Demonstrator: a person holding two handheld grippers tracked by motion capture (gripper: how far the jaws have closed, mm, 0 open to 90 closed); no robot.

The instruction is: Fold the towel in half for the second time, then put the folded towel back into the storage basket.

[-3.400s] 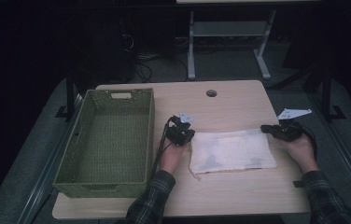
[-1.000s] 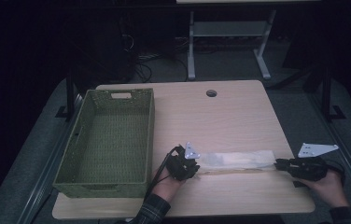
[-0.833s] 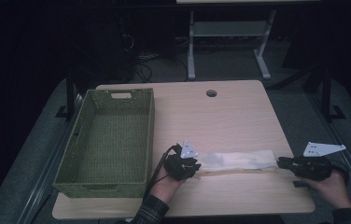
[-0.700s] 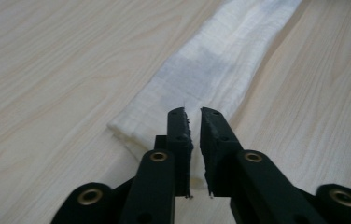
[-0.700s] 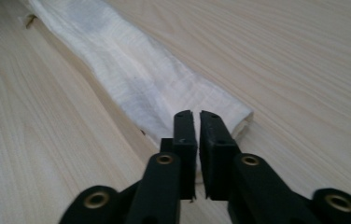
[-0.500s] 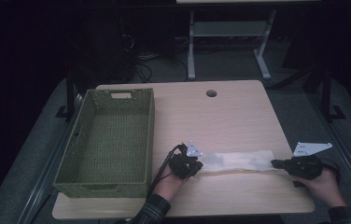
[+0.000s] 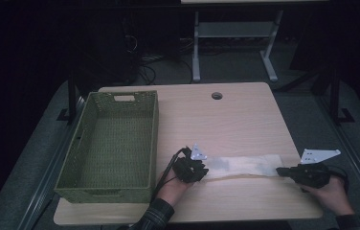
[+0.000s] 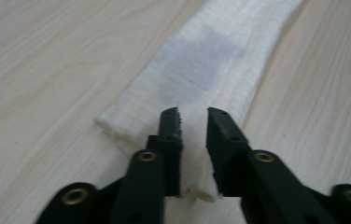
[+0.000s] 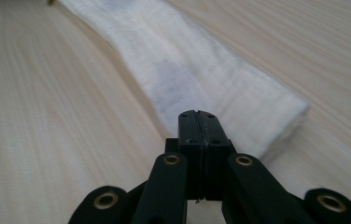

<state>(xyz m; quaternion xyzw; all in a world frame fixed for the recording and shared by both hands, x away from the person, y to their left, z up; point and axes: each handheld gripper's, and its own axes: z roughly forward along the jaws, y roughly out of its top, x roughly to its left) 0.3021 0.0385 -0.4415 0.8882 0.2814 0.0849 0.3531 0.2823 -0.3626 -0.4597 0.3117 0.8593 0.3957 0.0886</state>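
A white cloth (image 7: 245,165), folded into a long narrow strip, lies on the wooden table (image 7: 216,124) near its front edge. My left gripper (image 7: 206,171) is at the strip's left end. In the left gripper view its jaws (image 8: 193,114) stand a little apart with a bunched fold of the cloth (image 8: 201,60) between them; they have just been opening. My right gripper (image 7: 279,170) is at the strip's right end. In the right gripper view its jaws (image 9: 197,114) are pressed flush together at the near edge of the cloth (image 9: 187,60), with no cloth visible between the pads.
A green woven basket (image 7: 84,129) stands on the left part of the table with nothing in it. A round cable hole (image 7: 217,96) sits near the far edge. Beyond the table is a dark floor with a metal frame (image 7: 235,33).
The cloth, a wide rectangle at first, is now a narrow strip nearer the front edge. In the last second the right gripper shifted slightly left to the strip's end; the left jaws parted.
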